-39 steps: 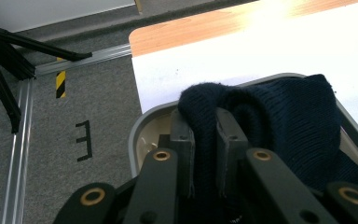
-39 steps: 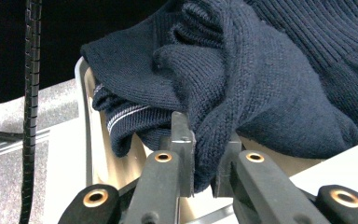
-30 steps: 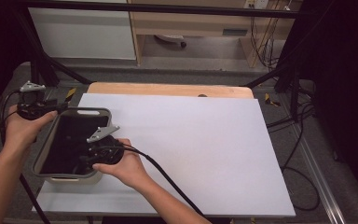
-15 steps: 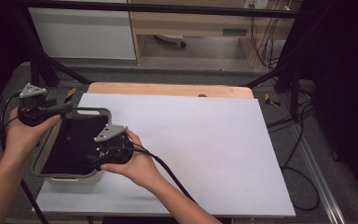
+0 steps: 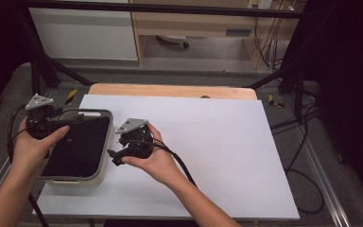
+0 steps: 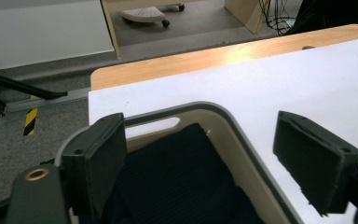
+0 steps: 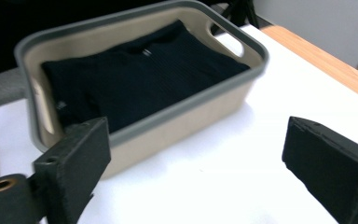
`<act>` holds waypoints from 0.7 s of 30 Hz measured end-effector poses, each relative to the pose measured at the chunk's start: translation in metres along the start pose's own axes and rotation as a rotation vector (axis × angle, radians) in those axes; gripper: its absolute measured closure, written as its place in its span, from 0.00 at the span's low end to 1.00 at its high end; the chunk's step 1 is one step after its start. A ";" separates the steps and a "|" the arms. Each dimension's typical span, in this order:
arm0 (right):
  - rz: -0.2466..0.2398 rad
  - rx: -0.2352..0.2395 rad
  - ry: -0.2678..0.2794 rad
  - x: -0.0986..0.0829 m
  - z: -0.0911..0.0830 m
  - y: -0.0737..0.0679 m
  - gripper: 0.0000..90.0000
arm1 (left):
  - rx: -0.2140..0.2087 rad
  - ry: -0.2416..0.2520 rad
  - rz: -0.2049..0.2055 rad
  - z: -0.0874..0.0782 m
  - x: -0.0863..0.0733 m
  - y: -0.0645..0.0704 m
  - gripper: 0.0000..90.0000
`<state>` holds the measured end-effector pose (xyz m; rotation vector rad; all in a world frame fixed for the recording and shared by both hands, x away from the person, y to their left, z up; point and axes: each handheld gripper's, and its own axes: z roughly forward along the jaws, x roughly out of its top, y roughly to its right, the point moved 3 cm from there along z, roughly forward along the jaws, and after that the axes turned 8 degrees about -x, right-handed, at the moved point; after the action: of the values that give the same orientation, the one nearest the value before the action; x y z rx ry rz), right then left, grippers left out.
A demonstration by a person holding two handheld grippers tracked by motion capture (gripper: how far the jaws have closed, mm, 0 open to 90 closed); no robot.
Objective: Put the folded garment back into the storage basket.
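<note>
A beige basket with a grey rim stands at the left of the white table sheet, and a folded black garment lies in it. My left gripper hovers open over the basket's far left corner. In the left gripper view the basket's rim and the garment lie between the spread jaws of the left gripper. My right gripper is open just right of the basket, above the sheet. The right gripper view has the basket and garment ahead of the empty right gripper.
The white sheet covers most of a wooden tabletop, bare along its far edge. Cables hang off the right side. Black frame legs and a cabinet stand beyond the table.
My right gripper has drawn back to the right, off the basket's rim and over the white sheet. The left gripper has shifted slightly towards the basket's far corner.
</note>
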<state>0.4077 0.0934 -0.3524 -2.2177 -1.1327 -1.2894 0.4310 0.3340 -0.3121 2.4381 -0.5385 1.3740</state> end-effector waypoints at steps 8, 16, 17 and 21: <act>-0.010 -0.011 -0.023 -0.004 -0.011 0.016 0.10 | -0.020 0.011 0.052 -0.001 -0.006 0.026 0.16; 0.016 -0.018 -0.016 -0.012 -0.024 0.033 0.09 | -0.054 -0.001 0.043 0.000 -0.019 0.042 0.15; 0.017 -0.023 -0.016 -0.013 -0.026 0.035 0.09 | -0.056 -0.001 0.046 0.000 -0.020 0.043 0.15; 0.037 -0.033 -0.004 -0.018 -0.032 0.045 0.09 | -0.070 0.006 0.045 0.001 -0.023 0.050 0.15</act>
<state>0.4194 0.0368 -0.3458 -2.2552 -1.0748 -1.2983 0.3982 0.2937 -0.3289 2.3792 -0.6331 1.3564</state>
